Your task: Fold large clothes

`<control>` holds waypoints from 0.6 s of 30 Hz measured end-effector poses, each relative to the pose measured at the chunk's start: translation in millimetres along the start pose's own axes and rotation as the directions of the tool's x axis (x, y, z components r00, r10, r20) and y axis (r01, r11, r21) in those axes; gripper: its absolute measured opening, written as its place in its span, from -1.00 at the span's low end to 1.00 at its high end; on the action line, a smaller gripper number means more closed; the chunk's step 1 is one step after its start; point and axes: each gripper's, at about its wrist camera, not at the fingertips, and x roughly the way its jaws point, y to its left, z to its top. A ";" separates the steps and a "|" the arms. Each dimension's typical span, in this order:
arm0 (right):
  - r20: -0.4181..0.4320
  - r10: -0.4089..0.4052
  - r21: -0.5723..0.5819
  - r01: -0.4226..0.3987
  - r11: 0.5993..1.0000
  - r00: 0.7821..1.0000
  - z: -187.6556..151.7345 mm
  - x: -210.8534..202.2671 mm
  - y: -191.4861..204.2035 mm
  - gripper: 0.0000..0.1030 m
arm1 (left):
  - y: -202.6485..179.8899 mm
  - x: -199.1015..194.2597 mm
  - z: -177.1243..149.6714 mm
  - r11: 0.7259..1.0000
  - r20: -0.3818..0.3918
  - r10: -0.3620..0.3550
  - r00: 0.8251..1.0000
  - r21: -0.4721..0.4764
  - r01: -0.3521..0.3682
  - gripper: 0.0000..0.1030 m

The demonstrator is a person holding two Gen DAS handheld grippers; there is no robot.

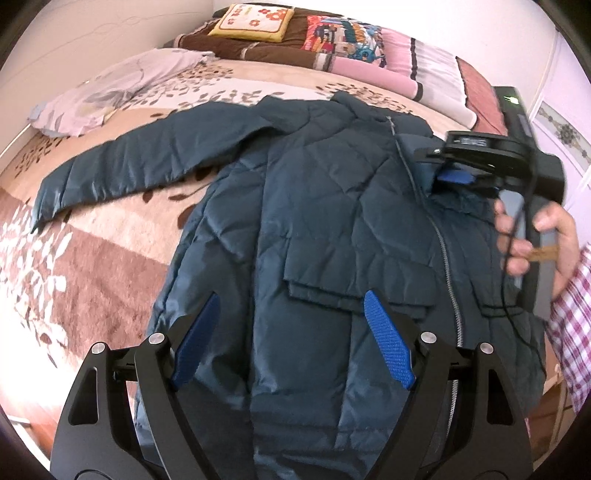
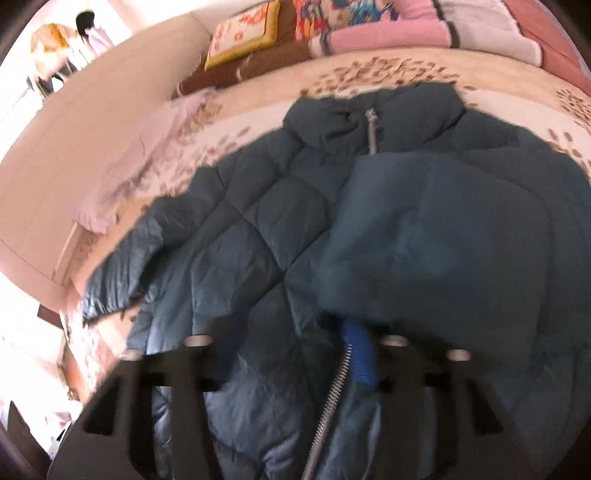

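a dark teal quilted puffer jacket (image 1: 325, 206) is lying zipped, front up, on the bed (image 1: 110, 258), 1 sleeve (image 1: 122, 166) stretching outward and the other folded over the chest. the left gripper (image 1: 291, 339) is hovering above the hem, jaws apart and empty. the right gripper (image 1: 452, 175) is sitting at the folded sleeve, jaws apart.

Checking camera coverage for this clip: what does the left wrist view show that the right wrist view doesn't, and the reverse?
Left wrist only: the right gripper with the hand holding it, and the left gripper, open.

Right wrist only: a sleeve folded across the chest, and furniture beyond the bed.

Both: the blue jacket, its zipper, the yellow pillow, the floral bedspread.
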 end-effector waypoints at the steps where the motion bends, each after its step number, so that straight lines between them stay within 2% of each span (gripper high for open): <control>1: 0.008 0.013 0.001 -0.013 1.000 1.000 -3.2 -8.5 -0.9 0.14 | -3.0 -0.9 2.4 1.000 0.006 0.000 1.000 0.011 0.000 0.55; 3: 0.032 0.048 0.028 -0.049 0.998 0.998 -10.6 -27.6 -9.2 0.14 | -14.0 -2.9 12.4 0.999 0.030 -0.010 1.000 0.052 0.008 0.55; 5: 0.062 0.038 0.048 -0.041 0.998 0.997 -20.7 -39.1 -13.8 0.14 | -27.3 -5.5 22.0 0.995 0.055 -0.024 0.998 0.098 0.019 0.55; 7: 0.087 -0.033 0.060 0.028 0.998 0.996 -38.8 -55.0 -21.2 0.14 | -46.9 -6.6 35.6 0.986 0.085 -0.052 0.995 0.164 0.038 0.55; 8: 0.096 -0.095 0.059 0.090 0.994 0.991 -48.4 -59.1 -26.2 0.14 | -58.1 -5.8 43.1 0.979 0.098 -0.064 0.993 0.199 0.044 0.55; 11: 0.110 -0.261 0.055 0.257 0.965 0.959 -81.8 -73.9 -40.5 0.14 | -93.7 -0.1 63.8 0.954 0.120 -0.109 0.987 0.293 0.070 0.55; 13: 0.115 -0.312 0.072 0.305 0.950 0.943 -97.7 -76.5 -51.5 0.14 | -120.2 9.6 75.7 0.934 0.116 -0.125 0.985 0.350 0.078 0.55; 16: 0.096 -0.324 0.134 0.310 0.941 0.941 -113.1 -74.9 -73.6 0.14 | -159.8 30.8 84.8 0.882 0.102 -0.117 0.988 0.467 0.056 0.55; 17: 0.090 -0.317 0.154 0.301 0.941 0.944 -116.1 -73.1 -79.4 0.14 | -172.3 36.5 85.5 0.857 0.099 -0.115 0.988 0.513 0.048 0.55; 18: 0.096 -0.307 0.163 0.289 0.943 0.947 -118.9 -72.4 -83.4 0.14 | -189.0 45.0 84.0 0.813 0.107 -0.100 0.989 0.582 0.020 0.55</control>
